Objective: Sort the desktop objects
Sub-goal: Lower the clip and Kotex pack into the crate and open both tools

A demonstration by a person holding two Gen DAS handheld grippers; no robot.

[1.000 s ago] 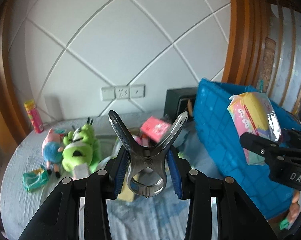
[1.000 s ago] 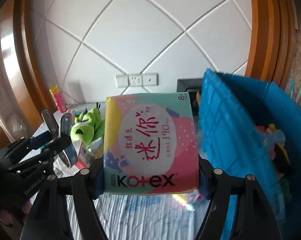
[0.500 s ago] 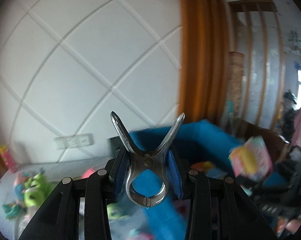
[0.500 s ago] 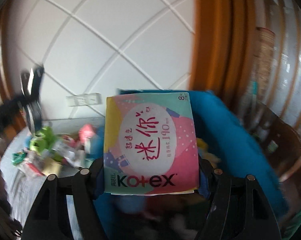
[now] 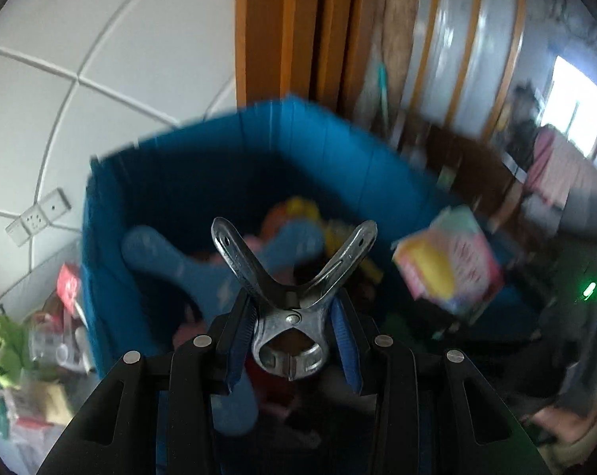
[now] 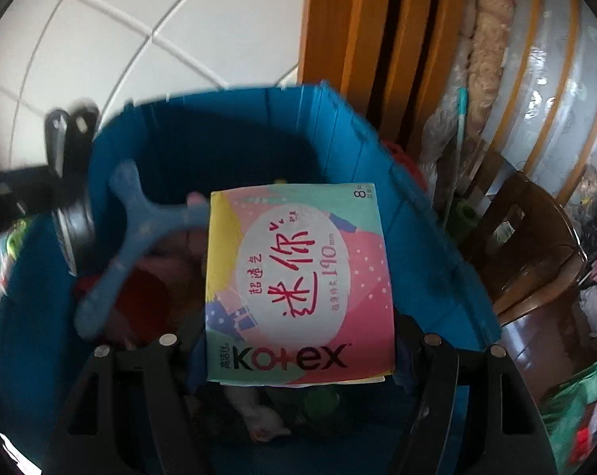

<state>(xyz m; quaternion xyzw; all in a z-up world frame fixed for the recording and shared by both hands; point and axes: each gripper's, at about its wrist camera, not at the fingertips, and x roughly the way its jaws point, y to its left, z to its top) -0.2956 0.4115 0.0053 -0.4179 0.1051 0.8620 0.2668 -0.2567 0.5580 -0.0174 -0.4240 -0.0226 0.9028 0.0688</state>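
Note:
My left gripper [image 5: 292, 340] is shut on a metal spring clip [image 5: 290, 297] and holds it above the open blue bin [image 5: 112, 277]. My right gripper [image 6: 298, 360] is shut on a pink Kotex pack [image 6: 298, 281], also above the blue bin [image 6: 377, 150]. The pack also shows in the left wrist view [image 5: 449, 261], to the right of the clip. The clip and left gripper also show at the left of the right wrist view [image 6: 64, 146]. Inside the bin lie a blue Y-shaped toy [image 6: 128, 233] and several other items, blurred.
Loose items remain on the table left of the bin, among them a green plush toy [image 5: 5, 340] and a red pack [image 5: 68, 285]. A white tiled wall with a socket strip [image 5: 37, 217] stands behind. A wooden chair [image 6: 536, 245] is to the right.
Both grippers have swung right from above the table to above the blue bin, each still holding its object. The bin's inside now fills both views.

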